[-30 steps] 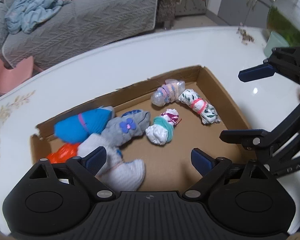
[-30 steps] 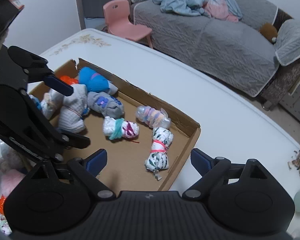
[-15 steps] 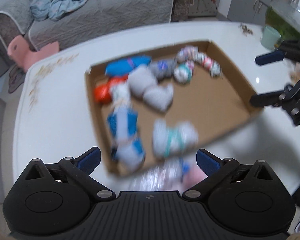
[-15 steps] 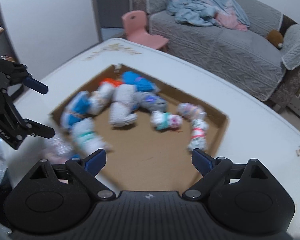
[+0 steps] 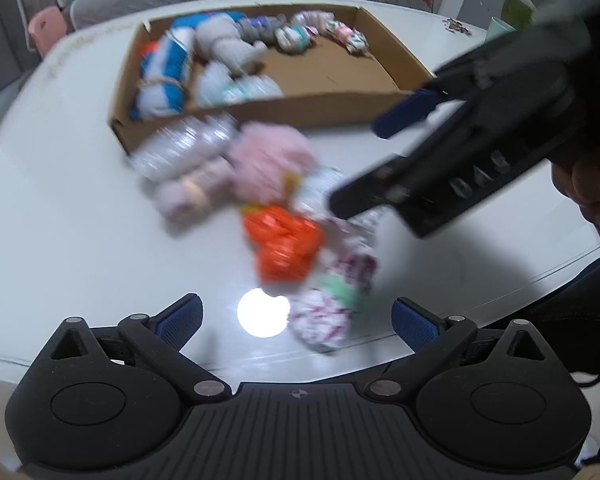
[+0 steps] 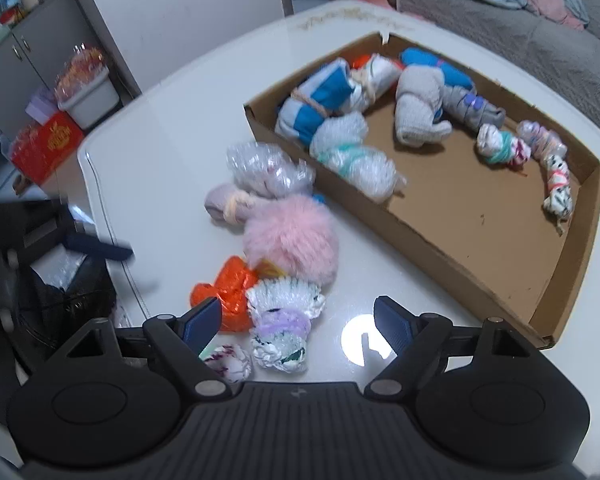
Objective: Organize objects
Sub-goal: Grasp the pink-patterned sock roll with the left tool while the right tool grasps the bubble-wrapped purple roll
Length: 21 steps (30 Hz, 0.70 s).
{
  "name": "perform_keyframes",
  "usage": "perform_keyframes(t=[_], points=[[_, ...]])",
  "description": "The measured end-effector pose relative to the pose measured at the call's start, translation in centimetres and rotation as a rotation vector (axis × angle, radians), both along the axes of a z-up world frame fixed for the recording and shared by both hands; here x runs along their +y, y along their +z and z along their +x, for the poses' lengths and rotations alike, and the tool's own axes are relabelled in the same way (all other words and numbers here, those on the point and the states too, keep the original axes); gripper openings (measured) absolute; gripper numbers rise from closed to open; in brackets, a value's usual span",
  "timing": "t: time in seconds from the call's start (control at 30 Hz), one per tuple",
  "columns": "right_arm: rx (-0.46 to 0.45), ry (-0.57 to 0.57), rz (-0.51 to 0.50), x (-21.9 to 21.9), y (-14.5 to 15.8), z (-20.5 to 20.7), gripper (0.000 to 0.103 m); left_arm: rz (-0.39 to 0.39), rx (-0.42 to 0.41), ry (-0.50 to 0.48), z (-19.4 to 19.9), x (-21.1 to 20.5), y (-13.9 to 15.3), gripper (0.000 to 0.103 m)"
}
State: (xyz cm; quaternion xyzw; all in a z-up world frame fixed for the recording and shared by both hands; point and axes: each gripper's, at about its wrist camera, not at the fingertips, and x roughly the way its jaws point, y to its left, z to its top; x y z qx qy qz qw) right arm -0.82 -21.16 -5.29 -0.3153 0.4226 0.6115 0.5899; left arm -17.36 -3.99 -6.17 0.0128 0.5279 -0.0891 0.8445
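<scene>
Box (image 6: 452, 240): cardboard, on the white table (image 6: 172, 144), with wrapped sock rolls along its far wall.
Loose pile: beside the box's near wall lay a pink fluffy roll (image 6: 292, 236), an orange bundle (image 6: 228, 288) and a purple-banded roll (image 6: 282, 320).
Left gripper (image 5: 296, 320): fingers spread, empty, near the pile.
Right gripper (image 6: 298, 320): fingers spread, empty, over the purple-banded roll.

Even indoor light. Round lamp glare on glossy tabletop (image 5: 100, 240) in both views. Left wrist view motion-blurred; right sharper. Fisheye bending at edges, corners dark.
</scene>
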Motion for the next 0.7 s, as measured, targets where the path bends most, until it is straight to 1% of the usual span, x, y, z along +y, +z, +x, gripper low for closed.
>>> perform_keyframes(t=[0.07, 0.17, 0.3, 0.37, 0.43, 0.47, 0.5, 0.53, 0.57, 0.63, 0.7], points=[[0.009, 0.003, -0.016, 0.3, -0.6, 0.0, 0.079, 0.0, 0.005, 0.014, -0.1, -0.5, -1.3, 0.101], [0.004, 0.012, -0.035, 0.2, -1.4, -0.1, 0.079, 0.004, 0.014, 0.026, 0.1, -0.6, -2.5, 0.1], [-0.01, 0.021, -0.054, 0.6, -2.3, -0.3, 0.075, 0.007, -0.015, 0.014, 0.5, -0.8, -3.1, 0.099], [-0.006, 0.019, -0.057, 0.7, -2.6, -0.2, 0.074, -0.015, -0.017, 0.021, 0.6, -0.8, -3.4, 0.096], [-0.011, 0.017, -0.069, 0.8, -3.0, -0.2, 0.072, -0.012, -0.034, 0.019, 0.5, -0.9, -3.5, 0.094], [-0.016, 0.015, -0.074, 0.9, -3.2, -0.1, 0.072, -0.012, -0.041, 0.013, 0.5, -1.0, -3.5, 0.09], [-0.019, 0.015, -0.078, 0.8, -3.3, 0.0, 0.07, -0.014, -0.045, 0.005, 0.5, -1.1, -3.4, 0.083], [-0.023, 0.014, -0.081, 0.7, -3.4, 0.1, 0.07, -0.016, -0.048, 0.002, 0.4, -1.2, -3.2, 0.08], [-0.023, 0.011, -0.085, 0.6, -3.5, 0.2, 0.066, -0.022, -0.048, 0.005, 0.4, -1.2, -3.1, 0.075], [-0.018, 0.009, -0.093, 0.6, -3.7, 0.3, 0.062, -0.02, -0.051, 0.004, 0.2, -1.3, -3.1, 0.072], [-0.02, 0.009, -0.096, 0.5, -3.8, 0.2, 0.062, -0.015, -0.057, -0.003, -0.1, -1.4, -3.1, 0.072]])
